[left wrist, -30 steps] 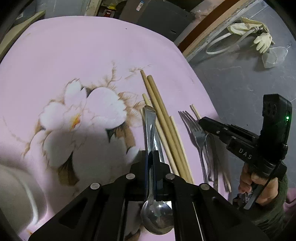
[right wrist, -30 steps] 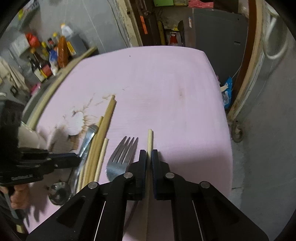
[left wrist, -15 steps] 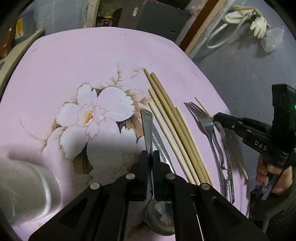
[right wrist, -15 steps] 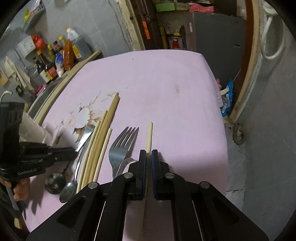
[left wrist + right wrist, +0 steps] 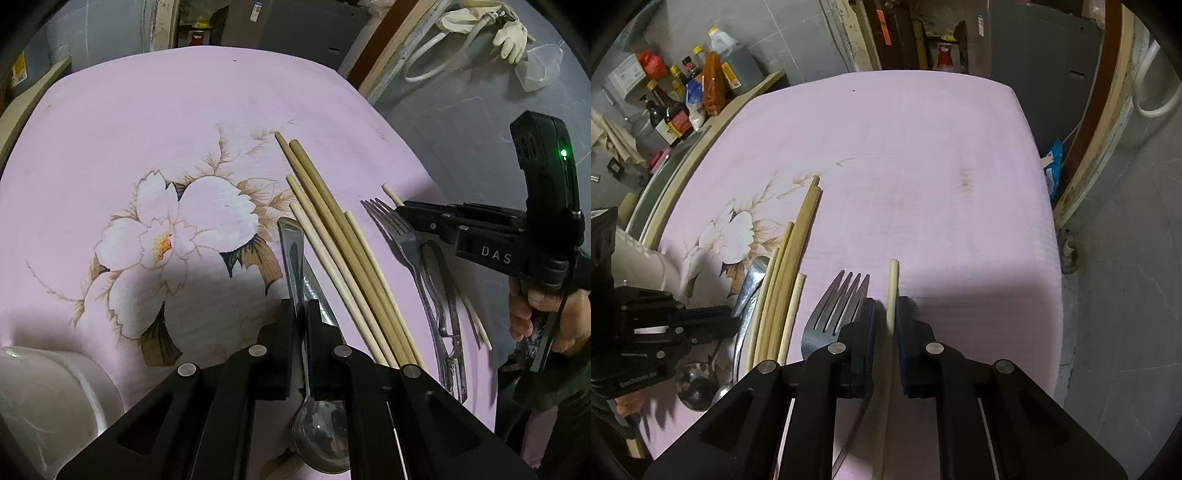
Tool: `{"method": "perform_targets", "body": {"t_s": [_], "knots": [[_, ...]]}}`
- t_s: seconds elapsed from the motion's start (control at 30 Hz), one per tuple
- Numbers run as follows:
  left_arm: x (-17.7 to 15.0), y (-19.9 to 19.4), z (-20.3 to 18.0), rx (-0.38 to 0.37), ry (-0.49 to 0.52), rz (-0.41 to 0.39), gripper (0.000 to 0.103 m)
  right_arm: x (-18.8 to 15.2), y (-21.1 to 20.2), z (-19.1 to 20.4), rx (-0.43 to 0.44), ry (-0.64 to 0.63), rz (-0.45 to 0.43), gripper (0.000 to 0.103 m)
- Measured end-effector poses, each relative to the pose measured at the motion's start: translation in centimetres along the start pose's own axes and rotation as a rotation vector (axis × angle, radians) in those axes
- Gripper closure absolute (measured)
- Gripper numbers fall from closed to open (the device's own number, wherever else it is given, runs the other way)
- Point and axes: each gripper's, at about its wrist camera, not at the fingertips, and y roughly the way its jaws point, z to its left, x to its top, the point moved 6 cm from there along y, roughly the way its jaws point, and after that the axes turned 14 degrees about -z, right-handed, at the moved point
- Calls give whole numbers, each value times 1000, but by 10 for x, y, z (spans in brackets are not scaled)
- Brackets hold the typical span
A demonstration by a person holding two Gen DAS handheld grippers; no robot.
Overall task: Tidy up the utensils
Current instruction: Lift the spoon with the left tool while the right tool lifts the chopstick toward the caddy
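Both grippers point steeply down at the pink cloth (image 5: 923, 166). The left gripper (image 5: 301, 314) is closed on a spoon (image 5: 295, 258); the right gripper (image 5: 884, 314) is closed on a chopstick (image 5: 892, 280) lying beside the fork (image 5: 834, 306).

1. 6 wooden chopsticks: a bundle of 5 (image 5: 334, 254) and 1 lone chopstick (image 5: 892, 291) beside the forks.
2. 2 metal forks (image 5: 413, 251), 1 lying partly on the other.
3. 2 metal spoons (image 5: 295, 258), side by side.
4. 1 white cup (image 5: 48, 398) at the left edge.
5. 2 black handheld grippers: left gripper (image 5: 302, 314), right gripper (image 5: 884, 314).
6. 1 pink flowered cloth (image 5: 184, 129).
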Motion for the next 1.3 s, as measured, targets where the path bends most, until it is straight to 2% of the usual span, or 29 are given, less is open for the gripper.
{"method": "perform_targets", "body": {"t_s": [0.1, 0.23, 0.4, 0.53, 0.7, 0.9, 1.2, 1.3], "knots": [[-1, 2, 2, -4, -33, -16, 100, -1, -3, -2, -9, 34, -33, 99], [-11, -12, 7, -10, -40, -56, 102, -4, -15, -8, 40, 129, -116, 100], [-20, -25, 2, 5, -34, -119, 103, -10, -39, 0, 68, 125, -220, 100], [-26, -46, -3, 54, -1, -233, 103, -12, -62, 6, 68, 95, -314, 100], [-33, -68, -10, 104, 18, -388, 103, -24, -105, 31, 98, 45, -525, 100], [-40, -96, -15, 188, 49, -582, 103, -44, -137, 68, 80, -9, -731, 100], [-47, -154, -6, 261, 11, -817, 103, -42, -158, 111, 91, -53, -882, 100], [-45, -173, -2, 285, 30, -845, 103, -30, -166, 120, 117, -51, -930, 100]]}}
